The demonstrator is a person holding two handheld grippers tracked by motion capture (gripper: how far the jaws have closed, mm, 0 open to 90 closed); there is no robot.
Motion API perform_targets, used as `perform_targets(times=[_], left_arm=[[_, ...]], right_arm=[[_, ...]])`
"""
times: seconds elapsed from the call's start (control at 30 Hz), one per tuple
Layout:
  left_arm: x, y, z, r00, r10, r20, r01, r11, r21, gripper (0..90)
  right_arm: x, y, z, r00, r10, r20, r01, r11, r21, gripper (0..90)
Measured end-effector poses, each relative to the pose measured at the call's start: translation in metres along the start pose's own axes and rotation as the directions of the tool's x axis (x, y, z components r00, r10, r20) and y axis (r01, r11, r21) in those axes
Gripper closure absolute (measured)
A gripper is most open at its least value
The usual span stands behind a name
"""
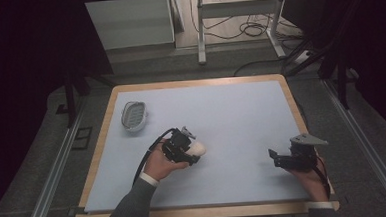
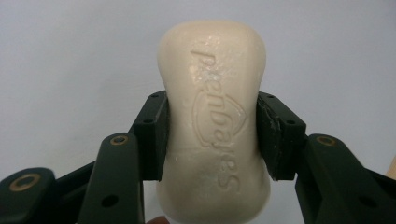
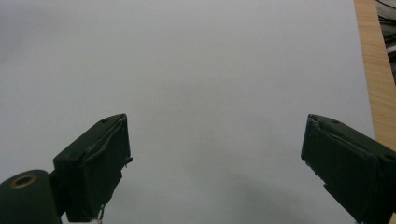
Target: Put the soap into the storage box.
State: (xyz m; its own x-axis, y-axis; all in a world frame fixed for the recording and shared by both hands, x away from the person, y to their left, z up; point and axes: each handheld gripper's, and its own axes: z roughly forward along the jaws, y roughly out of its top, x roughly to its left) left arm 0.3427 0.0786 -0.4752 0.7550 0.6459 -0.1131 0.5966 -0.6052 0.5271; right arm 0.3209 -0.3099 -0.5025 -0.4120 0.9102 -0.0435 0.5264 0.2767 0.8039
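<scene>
The left gripper (image 2: 212,135), a black two-jaw claw, is clamped on a cream-coloured oval bar of soap (image 2: 215,121), its two pads pressing the bar's waisted middle from either side. In the left gripper view the soap stands lengthwise between the jaws, its far end reaching well past the pads, and embossed lettering runs along its upper face. Behind it lies the pale blue mat (image 2: 70,56) that covers the table.

In the high view the left gripper (image 1: 192,149) sits near the middle of the mat, a little toward the person's side, with the soap (image 1: 198,148) poking out to the right of the left hand (image 1: 160,166). I cannot tell from these views whether the bar rests on the mat or is held just above it.

Toward the far left corner of the mat lies a small grey oval soap dish with a ribbed inside (image 1: 134,115), well apart from the soap.

The right gripper (image 1: 274,157) is near the mat's right edge, held in the right hand (image 1: 308,175). In the right gripper view its jaws are spread wide with nothing between them, only bare mat (image 3: 210,93) and a strip of the light wooden table rim (image 3: 373,70) at the right
</scene>
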Motion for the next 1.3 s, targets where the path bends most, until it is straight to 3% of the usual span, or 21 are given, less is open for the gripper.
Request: perform_targets(times=[1.3], left_arm=[[0.040, -0.004, -0.034, 0.9954, -0.058, -0.077, 0.055, 0.9980, -0.029, 49.6]], right_arm=[[0.002, 0.000, 0.001, 0.9999, -0.009, -0.011, 0.009, 1.000, -0.010, 7.8]])
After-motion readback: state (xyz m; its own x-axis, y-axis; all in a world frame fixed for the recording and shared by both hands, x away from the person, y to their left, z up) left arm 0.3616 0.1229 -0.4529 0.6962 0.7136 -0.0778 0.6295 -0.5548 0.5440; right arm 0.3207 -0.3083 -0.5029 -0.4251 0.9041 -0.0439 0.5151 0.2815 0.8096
